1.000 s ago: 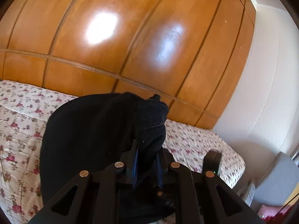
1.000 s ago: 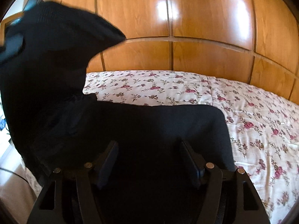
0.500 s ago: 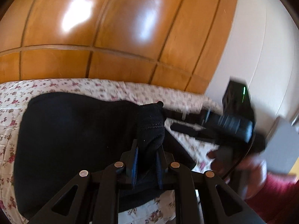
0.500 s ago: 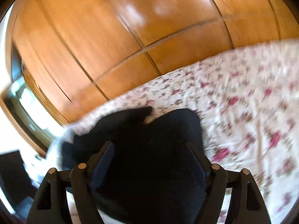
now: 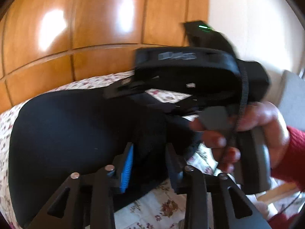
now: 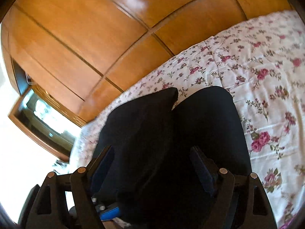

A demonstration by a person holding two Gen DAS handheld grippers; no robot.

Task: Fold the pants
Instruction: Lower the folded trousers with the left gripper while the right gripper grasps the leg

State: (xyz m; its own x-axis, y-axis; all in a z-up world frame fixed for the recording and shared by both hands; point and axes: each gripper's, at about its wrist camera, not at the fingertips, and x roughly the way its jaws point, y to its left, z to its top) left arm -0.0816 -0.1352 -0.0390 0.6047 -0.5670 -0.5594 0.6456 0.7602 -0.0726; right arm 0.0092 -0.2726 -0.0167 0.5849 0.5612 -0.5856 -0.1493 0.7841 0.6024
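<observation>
The left claw stands released, its two fingers spread with a fold of the black pants lying loose between them, a blue pad showing on the left finger. The pants spread ahead and to the left of this claw on the flowered bed. Just to its right, the person's right hand grips the handle of the right claw, blurred. In the right wrist view, that claw's fingers are spread wide, with black cloth filling the gap between them and reaching forward over the bedspread. Wooden wardrobe panels rise beyond the bed.
</observation>
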